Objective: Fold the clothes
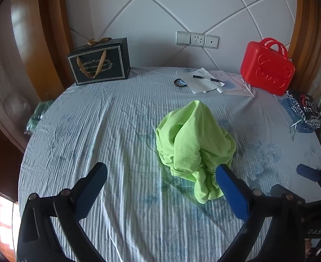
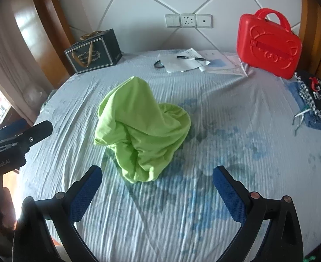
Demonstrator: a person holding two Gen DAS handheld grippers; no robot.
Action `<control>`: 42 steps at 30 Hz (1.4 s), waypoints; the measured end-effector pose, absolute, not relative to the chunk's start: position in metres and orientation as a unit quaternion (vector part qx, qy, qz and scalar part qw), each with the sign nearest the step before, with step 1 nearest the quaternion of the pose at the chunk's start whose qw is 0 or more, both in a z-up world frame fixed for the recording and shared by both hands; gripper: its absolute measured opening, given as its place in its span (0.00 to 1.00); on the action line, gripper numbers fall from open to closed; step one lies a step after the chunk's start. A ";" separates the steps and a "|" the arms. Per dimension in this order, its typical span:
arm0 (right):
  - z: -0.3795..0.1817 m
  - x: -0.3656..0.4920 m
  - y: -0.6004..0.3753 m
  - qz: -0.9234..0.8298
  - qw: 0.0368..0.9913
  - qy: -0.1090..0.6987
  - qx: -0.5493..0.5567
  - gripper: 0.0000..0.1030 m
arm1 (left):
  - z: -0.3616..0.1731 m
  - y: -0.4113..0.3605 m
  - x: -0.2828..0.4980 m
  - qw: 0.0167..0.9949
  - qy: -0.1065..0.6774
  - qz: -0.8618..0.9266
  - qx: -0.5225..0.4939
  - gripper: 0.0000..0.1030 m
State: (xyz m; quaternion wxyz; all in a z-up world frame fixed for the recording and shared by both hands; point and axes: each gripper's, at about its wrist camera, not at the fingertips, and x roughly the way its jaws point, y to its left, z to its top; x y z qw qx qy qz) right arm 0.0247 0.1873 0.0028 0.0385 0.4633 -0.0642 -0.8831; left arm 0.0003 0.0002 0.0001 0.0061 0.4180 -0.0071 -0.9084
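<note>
The left claw (image 1: 160, 185) sits nearest the lens in its own view, jaws spread wide with nothing between them, its right pad just beside the near hem of the lime-green garment (image 1: 193, 148). The right claw (image 2: 157, 185) is likewise wide apart and empty, angled down at the bed (image 2: 226, 207), with the garment's near edge just beyond its left pad. The garment lies in a crumpled heap near the middle of the bed, clear of all edges, one fold rising to a soft peak toward the headboard side. It looks like thin knit cloth: light, limp, not slippery on the ribbed sheet, and sure to sag and drag the moment one part is lifted. My judgement is that folding cannot start until it is spread flat, so the sensible holds are two separate spots along the near hem or at the outer corners of the bundle, one per claw, pinching a single layer where possible. Along the headboard edge stand a dark gift bag (image 1: 99, 62), loose papers with a pen (image 1: 206, 79) and a red plastic case (image 1: 267, 67), all well apart from the garment.
</note>
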 end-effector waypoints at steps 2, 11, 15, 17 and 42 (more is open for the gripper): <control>0.003 0.025 0.188 -0.885 0.038 -0.065 0.459 1.00 | 0.001 0.001 0.002 0.010 -0.012 -0.909 0.416 0.98; 0.003 0.026 0.180 -0.890 0.019 -0.049 0.453 1.00 | -0.010 -0.002 -0.001 -0.004 0.002 -0.900 0.435 0.98; 0.005 0.023 0.175 -0.890 0.014 -0.044 0.454 1.00 | -0.010 -0.006 -0.002 -0.006 0.008 -0.899 0.437 0.98; 0.004 0.023 0.175 -0.891 0.015 -0.047 0.452 1.00 | -0.009 -0.005 -0.001 -0.007 0.007 -0.899 0.437 0.98; 0.003 0.019 0.178 -0.891 0.006 -0.050 0.452 1.00 | -0.014 -0.005 -0.005 -0.008 -0.005 -0.895 0.446 0.98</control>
